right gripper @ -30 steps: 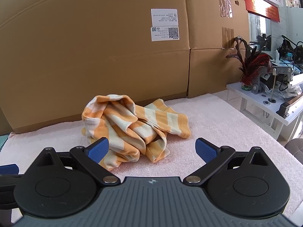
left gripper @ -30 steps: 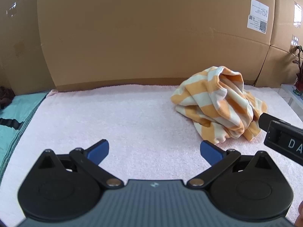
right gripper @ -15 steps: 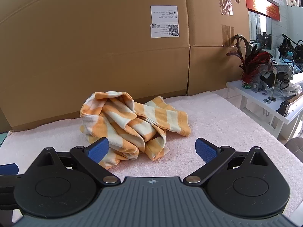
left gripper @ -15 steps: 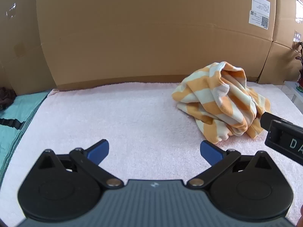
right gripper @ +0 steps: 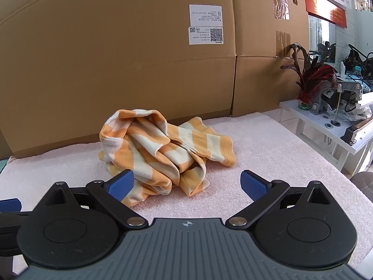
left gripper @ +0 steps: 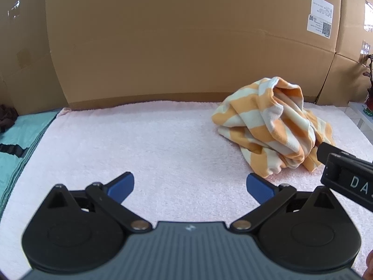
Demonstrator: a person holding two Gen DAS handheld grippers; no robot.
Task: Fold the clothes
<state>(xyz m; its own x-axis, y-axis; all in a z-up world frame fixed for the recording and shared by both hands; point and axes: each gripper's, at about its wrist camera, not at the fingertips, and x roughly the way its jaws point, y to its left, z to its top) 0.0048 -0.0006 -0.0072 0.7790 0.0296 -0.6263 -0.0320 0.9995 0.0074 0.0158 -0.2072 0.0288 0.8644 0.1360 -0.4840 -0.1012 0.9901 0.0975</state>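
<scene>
Right now the crumpled orange-and-cream striped garment (right gripper: 163,150) lies in a loose heap on the pale pink terry towel (left gripper: 144,144) that covers the worktop, close to the tall brown cardboard wall (left gripper: 181,37) at the back. One hemmed edge trails out flat toward the right side of the heap, while the rest is bunched and rolled on itself.

The right tool (right gripper: 187,184) is held low and roughly level over the towel, aimed straight at the garment, with its two blue-padded fingers (right gripper: 121,184) spread wide and nothing between them. Its left finger overlaps the near edge of the cloth in the right wrist view, though whether it touches the fabric cannot be told from this angle.

The left tool (left gripper: 190,187) is likewise low and level, its blue fingers (left gripper: 122,185) also spread wide and holding nothing, pointing at bare towel to the left of the heap. From the left wrist view the garment sits ahead and off to the right, and the black body of the right tool (left gripper: 345,170) juts in from the right edge just beside the cloth.

A turquoise cloth (left gripper: 21,137) lies past the towel's left edge. A white side table (right gripper: 326,128) with a red-leafed potted plant (right gripper: 307,79) stands to the right.
</scene>
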